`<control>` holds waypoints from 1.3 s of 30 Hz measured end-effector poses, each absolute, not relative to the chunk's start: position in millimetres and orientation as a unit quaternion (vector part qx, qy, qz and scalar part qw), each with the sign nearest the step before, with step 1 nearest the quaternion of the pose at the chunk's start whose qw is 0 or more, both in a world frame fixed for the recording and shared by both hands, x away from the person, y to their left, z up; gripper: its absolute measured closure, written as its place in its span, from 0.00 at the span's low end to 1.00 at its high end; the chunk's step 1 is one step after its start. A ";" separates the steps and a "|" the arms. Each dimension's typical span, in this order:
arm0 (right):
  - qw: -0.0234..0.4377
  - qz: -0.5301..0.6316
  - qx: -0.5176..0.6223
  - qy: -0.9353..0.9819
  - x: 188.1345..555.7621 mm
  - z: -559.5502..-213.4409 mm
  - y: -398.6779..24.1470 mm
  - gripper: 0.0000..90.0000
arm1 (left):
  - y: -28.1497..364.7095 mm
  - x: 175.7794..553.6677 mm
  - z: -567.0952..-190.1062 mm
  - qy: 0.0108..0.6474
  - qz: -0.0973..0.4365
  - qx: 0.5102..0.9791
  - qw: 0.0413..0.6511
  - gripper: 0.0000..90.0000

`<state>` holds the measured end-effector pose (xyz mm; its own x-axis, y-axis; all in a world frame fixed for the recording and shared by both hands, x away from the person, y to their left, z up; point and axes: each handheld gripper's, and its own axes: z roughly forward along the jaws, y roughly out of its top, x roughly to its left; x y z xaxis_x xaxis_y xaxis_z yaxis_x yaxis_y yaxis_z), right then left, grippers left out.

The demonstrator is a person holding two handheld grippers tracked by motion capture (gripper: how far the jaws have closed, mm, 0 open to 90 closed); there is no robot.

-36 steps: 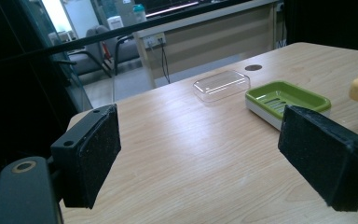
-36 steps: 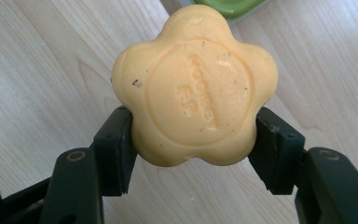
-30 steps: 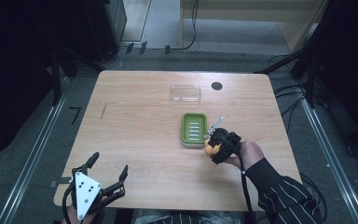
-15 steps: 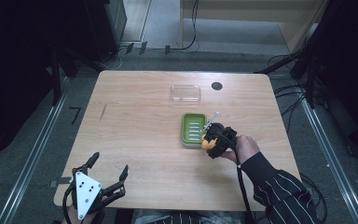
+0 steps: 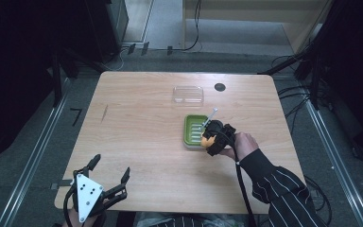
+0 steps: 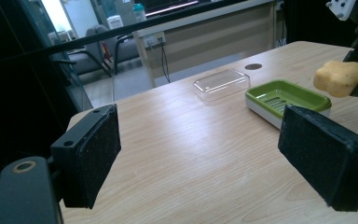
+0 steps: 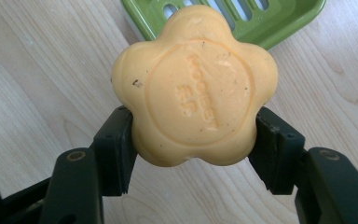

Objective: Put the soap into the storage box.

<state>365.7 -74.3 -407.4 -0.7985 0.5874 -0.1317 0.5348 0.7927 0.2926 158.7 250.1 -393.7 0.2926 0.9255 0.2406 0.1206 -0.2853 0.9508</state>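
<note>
Right gripper (image 5: 209, 141) shifted left, soap (image 7: 193, 86) over dish (image 5: 194, 130) near edge

One soap (image 7: 193, 88), orange and flower-shaped. One green soap dish (image 5: 194, 129). One clear lid (image 5: 188, 94). One desk (image 5: 137, 123), with one dark round hole (image 5: 220, 87) in its top. Two claws: the left claw (image 5: 108, 171) and the right claw (image 5: 209, 140). Two hands hold them, one each; one striped sleeve (image 5: 283, 194) shows. Beyond the desk, in the left claw's view, two chairs (image 6: 103, 51) stand by a wall.
</note>
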 end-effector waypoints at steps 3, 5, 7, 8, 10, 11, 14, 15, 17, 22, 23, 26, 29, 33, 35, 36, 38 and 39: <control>0.110 0.124 0.297 0.941 369.7 -406.1 -71.1 0.44 | 250.6 158.5 -393.7 0.393 0.447 0.666 0.451 0.14; 0.109 0.125 0.298 0.940 370.6 -405.8 -70.3 0.44 | 250.7 158.5 -393.7 0.392 0.447 0.666 0.450 0.14; 0.109 0.124 0.299 0.940 372.9 -405.0 -68.6 0.44 | 250.7 158.4 -393.7 0.392 0.447 0.666 0.450 0.14; 0.111 0.124 0.296 0.941 374.3 -405.2 -68.0 0.44 | 250.7 158.4 -393.7 0.392 0.447 0.666 0.450 0.14; 0.109 0.125 0.298 0.940 376.3 -405.4 -66.2 0.44 | 250.8 158.3 -393.7 0.392 0.447 0.666 0.451 0.14; 0.109 0.125 0.295 0.941 378.0 -405.4 -65.6 0.44 | 250.8 158.2 -393.6 0.393 0.447 0.666 0.450 0.14; 0.110 0.127 0.292 0.942 381.9 -405.1 -63.4 0.44 | 250.8 158.1 -393.6 0.392 0.447 0.666 0.450 0.14; 0.109 0.126 0.294 0.941 384.0 -404.8 -62.0 0.44 | 251.0 158.0 -393.7 0.393 0.446 0.666 0.451 0.14; 0.107 0.126 0.295 0.941 386.3 -404.9 -60.5 0.44 | 251.1 158.0 -393.6 0.393 0.446 0.666 0.450 0.14; 0.106 0.123 0.295 0.941 390.5 -406.0 -57.9 0.44 | 251.2 157.7 -393.8 0.393 0.447 0.665 0.451 0.14; 0.106 0.123 0.295 0.942 391.3 -406.4 -57.4 0.44 | 251.3 157.6 -393.7 0.394 0.447 0.665 0.451 0.14; 0.105 0.122 0.297 0.941 395.1 -406.5 -54.9 0.44 | 251.4 157.5 -393.7 0.394 0.447 0.665 0.451 0.14; 0.105 0.122 0.295 0.942 397.3 -406.4 -53.1 0.44 | 251.4 157.5 -393.7 0.394 0.447 0.665 0.450 0.14; 0.104 0.120 0.292 0.943 400.0 -406.9 -50.9 0.44 | 251.5 157.4 -393.7 0.394 0.447 0.665 0.450 0.14; 0.103 0.120 0.294 0.943 401.0 -407.4 -49.9 0.44 | 251.5 157.3 -393.7 0.394 0.447 0.665 0.450 0.14; 0.103 0.119 0.293 0.943 401.9 -407.8 -49.6 0.44 | 251.5 157.4 -393.7 0.394 0.447 0.665 0.450 0.14; 0.101 0.119 0.294 0.943 403.3 -408.4 -48.8 0.44 | 251.3 157.5 -393.8 0.394 0.447 0.665 0.450 0.14; 0.102 0.118 0.293 0.943 404.4 -408.7 -48.5 0.44 | 251.3 157.5 -393.8 0.393 0.447 0.665 0.450 0.14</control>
<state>404.4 -48.5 -408.7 -0.8071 0.5775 -0.1225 0.5296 0.7999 0.2822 157.5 251.3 -393.8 0.2903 0.9261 0.2410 0.1203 -0.2852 0.9509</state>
